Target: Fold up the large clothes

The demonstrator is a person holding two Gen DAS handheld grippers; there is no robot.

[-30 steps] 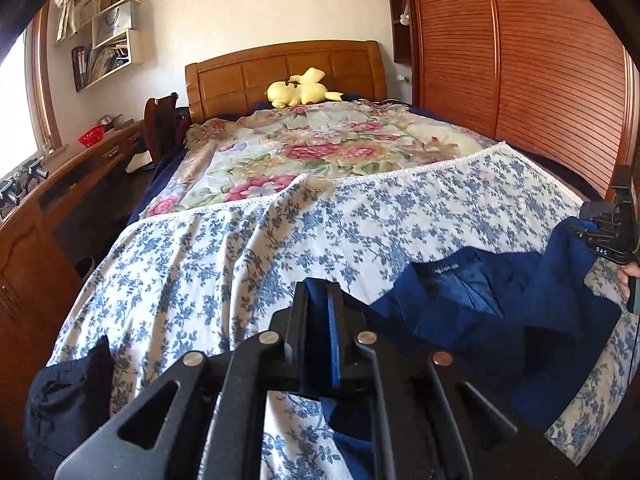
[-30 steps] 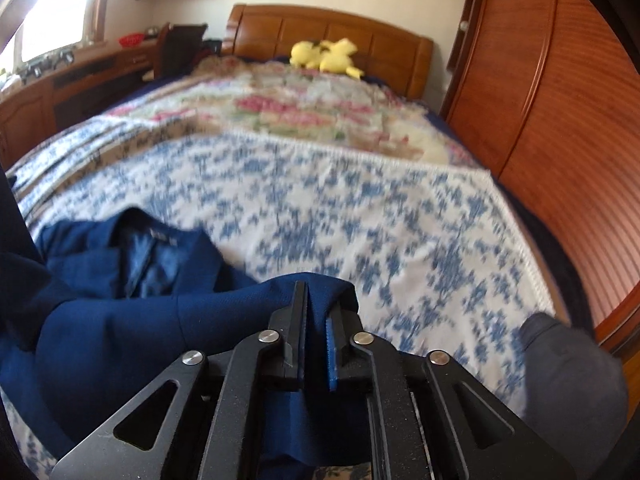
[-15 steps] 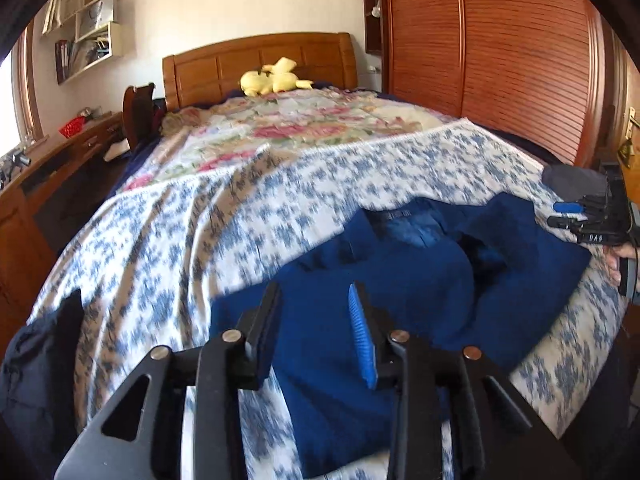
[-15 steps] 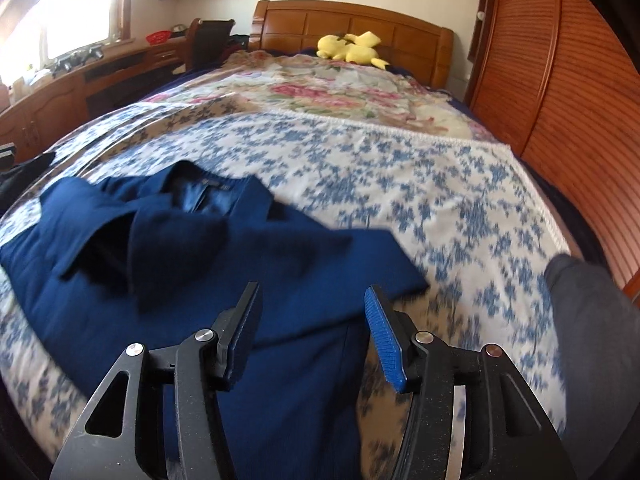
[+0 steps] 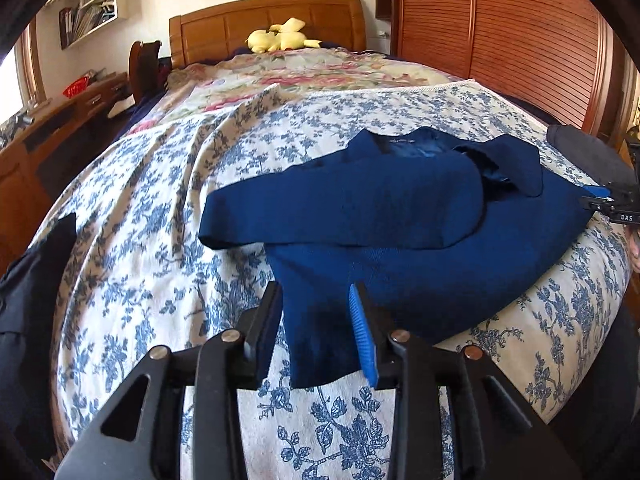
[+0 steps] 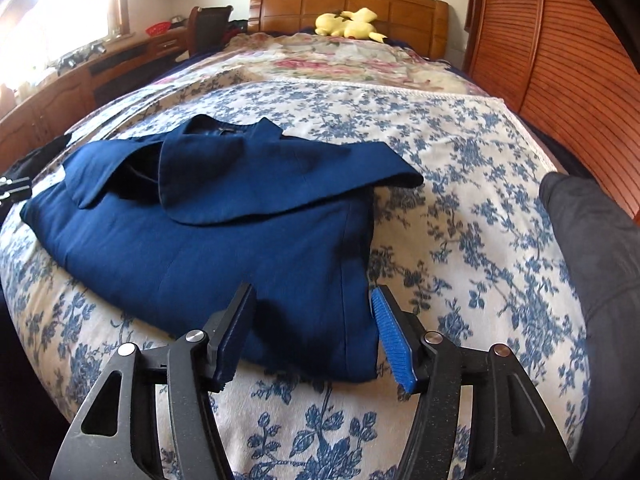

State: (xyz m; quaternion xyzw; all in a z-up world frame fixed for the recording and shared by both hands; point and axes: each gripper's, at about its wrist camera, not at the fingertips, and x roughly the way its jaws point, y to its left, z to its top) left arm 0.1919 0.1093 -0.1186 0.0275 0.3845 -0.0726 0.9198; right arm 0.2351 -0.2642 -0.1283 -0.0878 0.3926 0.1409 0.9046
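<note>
Floral bedspread [image 5: 360, 432] now carries the navy jacket [image 5: 400, 216] flat, sleeves crossed over its front, near edge. Left gripper [image 5: 316, 328], clenched on cloth a second ago, is released, hem between its jaws. Right gripper [image 6: 314, 332] also let go, jaws opening over the hem.

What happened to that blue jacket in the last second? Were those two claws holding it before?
Yes. A second ago both grippers were clamped on the jacket, holding it up. It now lies flat on the bedspread, sleeves folded across it. The left gripper let go and stands open; the right gripper let go too, its jaws still opening over the hem. The plush toy and the dark clothes at the side stayed put.
</note>
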